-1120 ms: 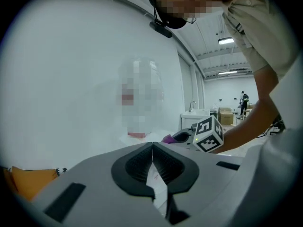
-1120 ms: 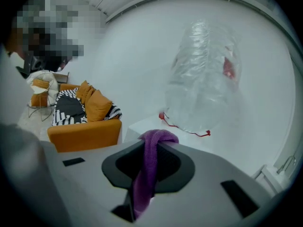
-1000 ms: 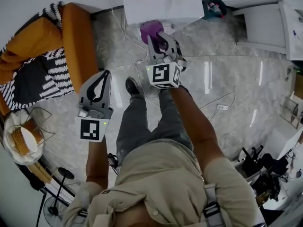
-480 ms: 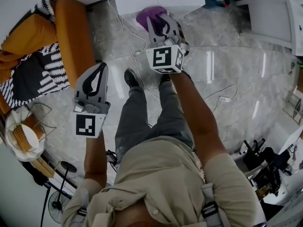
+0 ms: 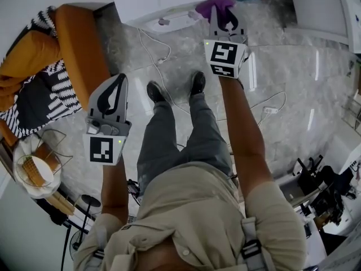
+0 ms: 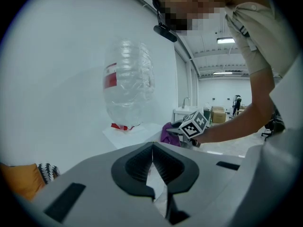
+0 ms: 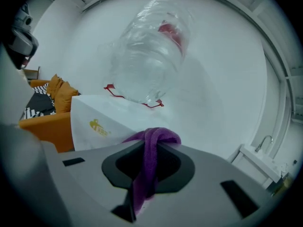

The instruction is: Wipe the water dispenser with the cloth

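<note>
Water dispenser (image 7: 109,117) straight ahead of right gripper (image 5: 224,17), white top just past the jaws, upright bottle (image 7: 147,46) on it. Purple cloth (image 7: 151,148) pinched tight in that gripper, near the dispenser's right corner. Left gripper (image 5: 118,82) pressed together on nothing, well off left, farther away.

Grey marble floor (image 5: 293,66), white cable (image 5: 148,45), orange sofa (image 5: 79,49), water dispenser (image 5: 163,1)

Water dispenser (image 5: 169,1) cut off, top edge.

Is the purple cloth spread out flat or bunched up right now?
Bunched up: the purple cloth is squeezed into a thick fold between the fingers of the right gripper.
</note>
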The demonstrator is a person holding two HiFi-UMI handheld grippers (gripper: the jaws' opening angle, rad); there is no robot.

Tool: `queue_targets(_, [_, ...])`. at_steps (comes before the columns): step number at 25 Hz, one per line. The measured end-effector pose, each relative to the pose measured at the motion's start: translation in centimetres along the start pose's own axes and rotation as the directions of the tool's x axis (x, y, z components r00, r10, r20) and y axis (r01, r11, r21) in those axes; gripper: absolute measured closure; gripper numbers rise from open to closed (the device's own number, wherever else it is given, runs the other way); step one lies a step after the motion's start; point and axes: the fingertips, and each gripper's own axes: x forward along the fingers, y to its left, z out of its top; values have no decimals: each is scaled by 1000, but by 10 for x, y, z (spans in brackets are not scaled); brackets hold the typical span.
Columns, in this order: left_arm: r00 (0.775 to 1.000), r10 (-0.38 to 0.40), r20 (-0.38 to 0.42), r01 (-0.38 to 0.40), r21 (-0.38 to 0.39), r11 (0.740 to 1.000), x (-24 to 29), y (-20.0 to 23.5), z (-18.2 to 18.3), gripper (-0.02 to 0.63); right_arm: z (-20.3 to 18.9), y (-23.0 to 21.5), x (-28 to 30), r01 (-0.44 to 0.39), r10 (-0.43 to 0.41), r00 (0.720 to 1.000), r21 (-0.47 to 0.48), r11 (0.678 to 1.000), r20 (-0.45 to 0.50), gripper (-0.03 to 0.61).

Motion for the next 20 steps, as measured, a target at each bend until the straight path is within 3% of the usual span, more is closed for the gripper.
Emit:
queue_targets(8, [1000,20,-8,-20,-22,1000,-8,12,-16,597,20,105,4,-159,158,987,36,987,29,526])
queue_targets(14, [998,48,-28,-49,-47,998,-26,31,-33,597,56,227,6,-382,386,920,-65,922,74,526])
queue_targets(20, [997,67,-26,-68,-60,996,-35,45,-41,597,56,234,7,-405,412,909,-105,908,67,526])
